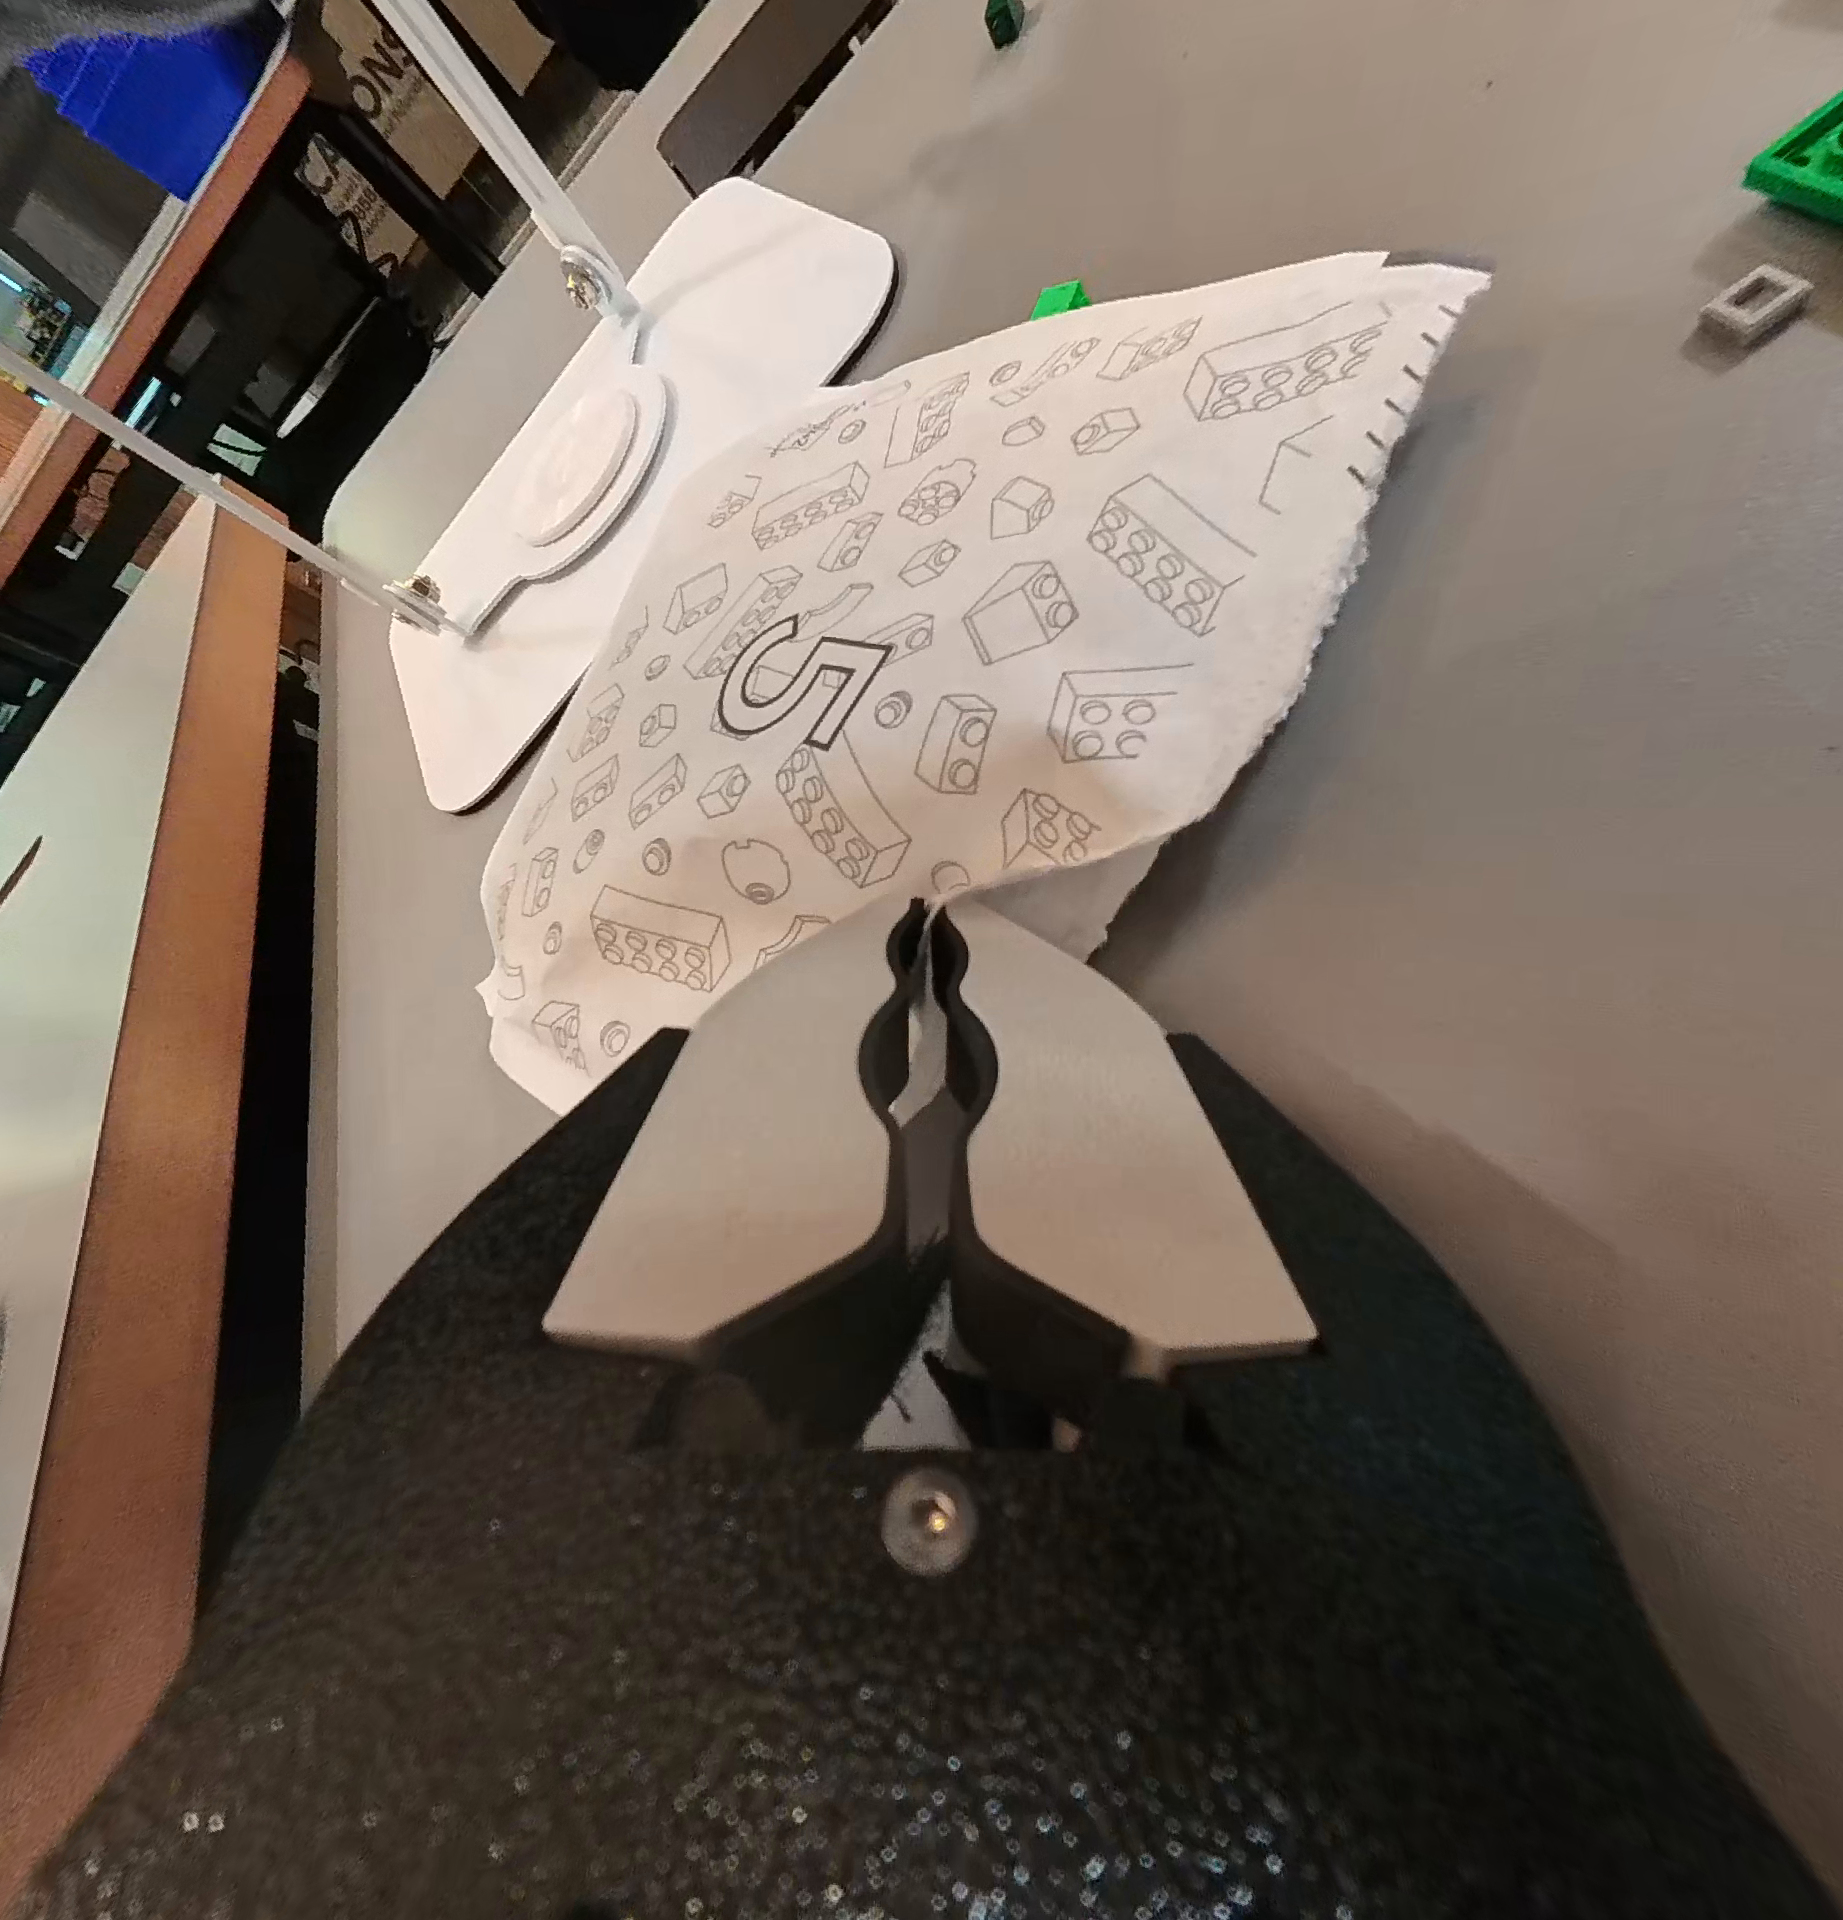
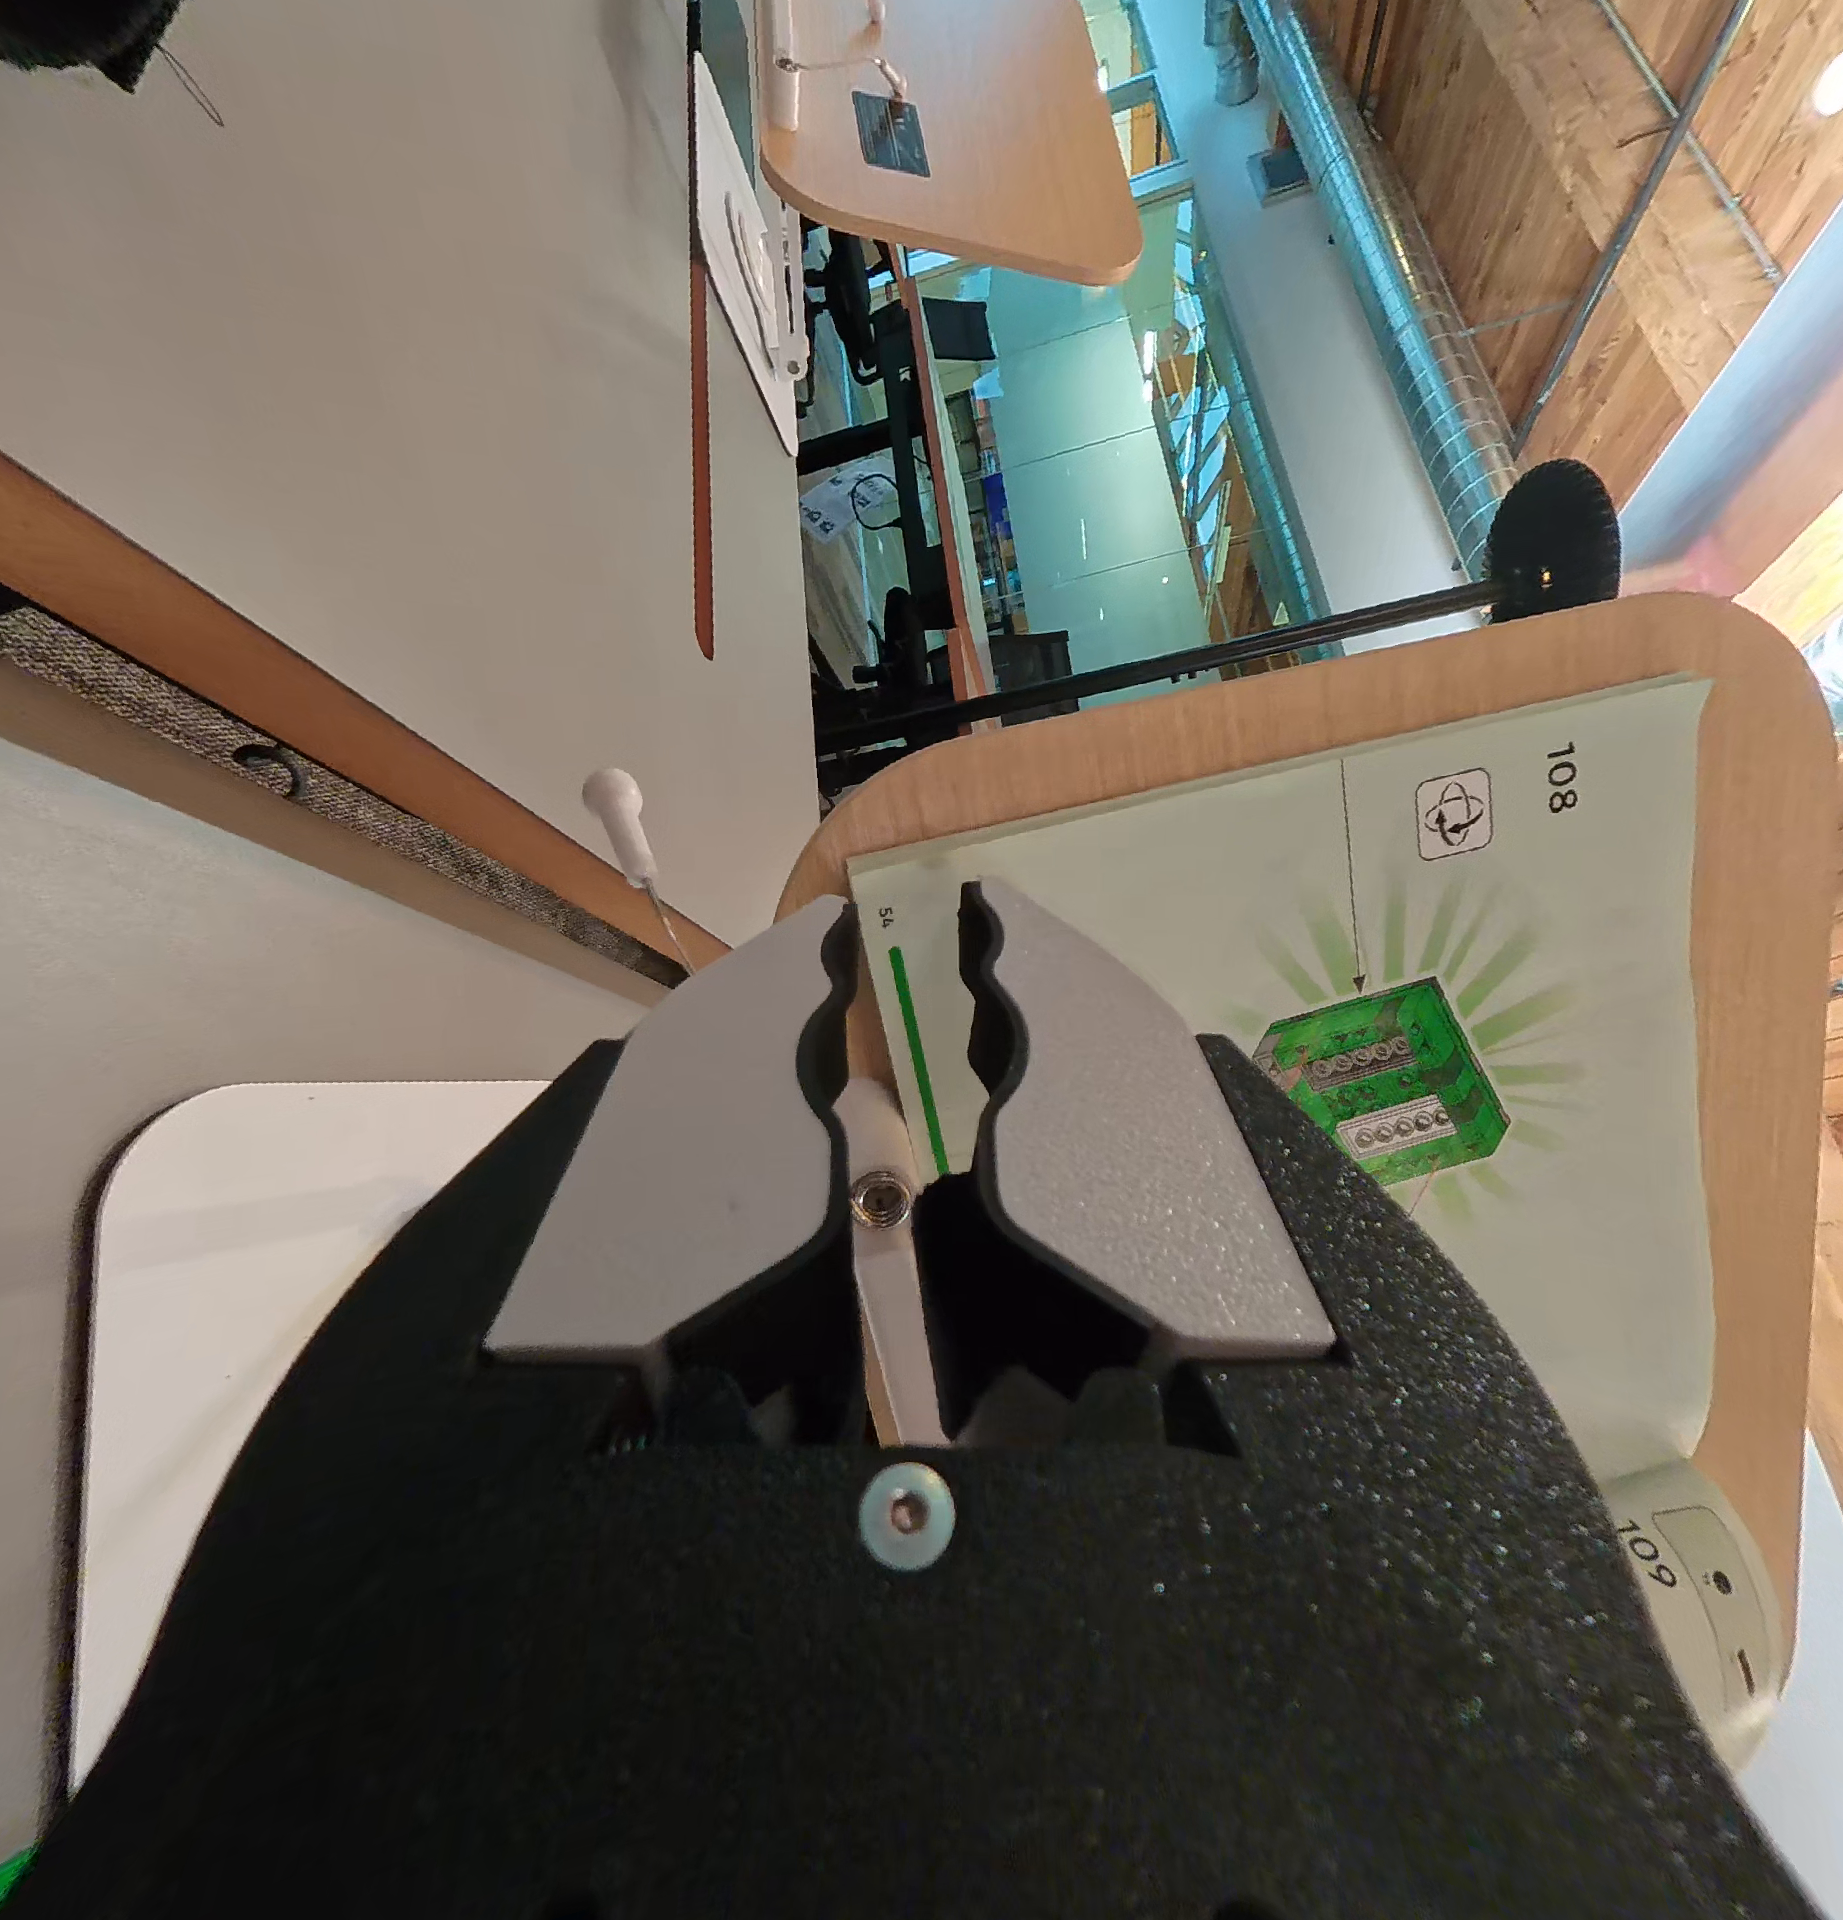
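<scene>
Left claw: your left gripper (image 1: 932,920) is pinched tight on the lower edge of the paper bag (image 1: 927,644), with a strip of paper showing between the closed fingers.
Bag: it hangs lifted over the grey table (image 1: 1519,935), its torn edge away from you and its far side over the white stand base (image 1: 605,499).
Grip advice: I judge the hold thin, so keep the squeeze even and avoid jerks (thin paper tears easily).
Right claw: your right gripper (image 2: 909,914) is partly open and holds nothing.
Ahead of it: the instruction booklet (image 2: 1312,1039) on a wooden board (image 2: 1748,1039), and a white strut (image 2: 891,1288) between the fingers.
Nearby: a green plate (image 1: 1821,156) and a small grey frame (image 1: 1026,317) lie well apart from the bag.
</scene>
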The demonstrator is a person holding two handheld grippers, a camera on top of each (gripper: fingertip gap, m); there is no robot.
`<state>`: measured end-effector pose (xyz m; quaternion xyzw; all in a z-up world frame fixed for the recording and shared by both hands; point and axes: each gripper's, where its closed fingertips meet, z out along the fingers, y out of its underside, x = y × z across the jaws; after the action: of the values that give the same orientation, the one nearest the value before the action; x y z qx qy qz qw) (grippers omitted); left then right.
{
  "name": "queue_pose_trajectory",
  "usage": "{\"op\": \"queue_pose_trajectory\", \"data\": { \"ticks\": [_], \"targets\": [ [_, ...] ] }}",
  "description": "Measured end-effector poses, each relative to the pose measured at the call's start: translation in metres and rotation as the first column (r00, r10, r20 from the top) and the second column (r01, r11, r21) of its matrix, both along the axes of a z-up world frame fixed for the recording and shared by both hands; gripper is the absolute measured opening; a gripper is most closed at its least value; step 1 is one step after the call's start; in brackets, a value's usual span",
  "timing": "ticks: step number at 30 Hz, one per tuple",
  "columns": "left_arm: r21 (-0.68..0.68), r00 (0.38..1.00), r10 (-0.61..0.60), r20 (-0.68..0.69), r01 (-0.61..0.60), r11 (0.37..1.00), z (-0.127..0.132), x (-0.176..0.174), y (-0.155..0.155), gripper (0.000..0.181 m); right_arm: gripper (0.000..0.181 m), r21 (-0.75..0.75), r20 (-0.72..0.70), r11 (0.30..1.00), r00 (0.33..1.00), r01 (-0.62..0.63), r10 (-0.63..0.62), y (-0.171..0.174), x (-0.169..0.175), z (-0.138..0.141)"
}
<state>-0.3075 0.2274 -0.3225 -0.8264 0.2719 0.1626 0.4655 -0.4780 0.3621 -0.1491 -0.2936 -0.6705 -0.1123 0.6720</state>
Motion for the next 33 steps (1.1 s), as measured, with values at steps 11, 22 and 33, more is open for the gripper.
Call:
{"op": "queue_pose_trajectory", "data": {
  "ticks": [11, 22, 33],
  "targets": [
    [0.001, 1.0, -0.001, 0.002, 0.001, 1.0, 0.0, 0.0, 0.0, 0.0, 0.011, 0.006, -0.011, 1.0, 1.0, 0.002, -0.002, 0.0, 0.004, 0.002],
    [0.002, 1.0, -0.003, -0.002, 0.003, 1.0, 0.0, 0.0, 0.0, 0.0, 0.0, -0.067, -0.263, 0.998, 0.965, -0.005, -0.013, -0.006, 0.047, 0.035],
    [0.004, 1.0, -0.008, -0.004, 0.008, 1.0, 0.0, 0.002, 0.001, 0.0, 0.0, -0.281, -0.651, 0.96, 0.731, 0.019, -0.205, 0.026, 0.192, 0.076]
  ]
}}
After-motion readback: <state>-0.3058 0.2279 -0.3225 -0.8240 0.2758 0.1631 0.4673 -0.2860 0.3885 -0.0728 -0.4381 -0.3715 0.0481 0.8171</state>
